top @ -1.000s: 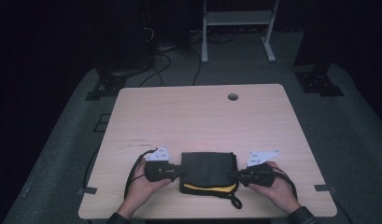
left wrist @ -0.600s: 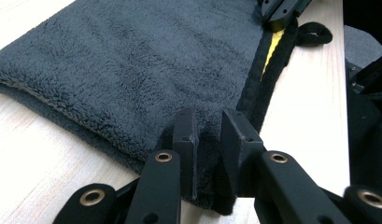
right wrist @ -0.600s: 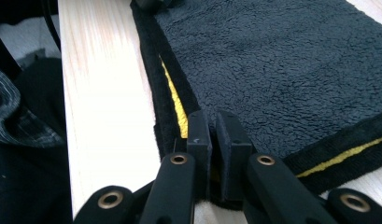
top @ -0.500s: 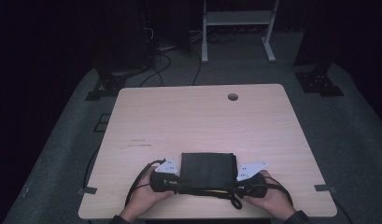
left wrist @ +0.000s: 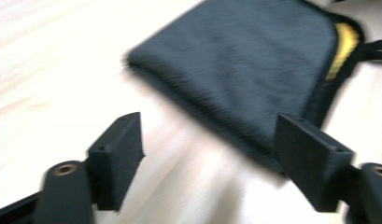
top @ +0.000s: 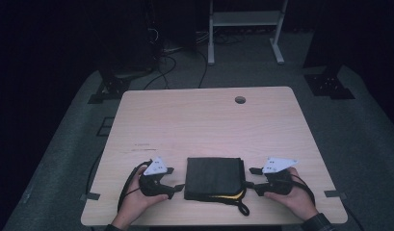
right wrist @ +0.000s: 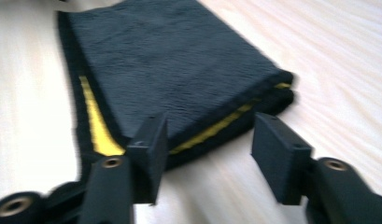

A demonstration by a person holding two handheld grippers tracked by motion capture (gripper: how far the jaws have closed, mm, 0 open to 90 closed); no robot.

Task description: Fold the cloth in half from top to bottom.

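Black folded cloth (top: 215, 177) sits near the table's (top: 204, 120) front edge, right between both grippers. Left gripper (top: 177, 179) and right gripper (top: 250, 177) just opened, nothing between the jaws, each just off a short side, about equally close.

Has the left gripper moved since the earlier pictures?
Yes. The left gripper has drawn back leftward off the folded cloth, toward the table's left edge; its jaws have just opened, empty.
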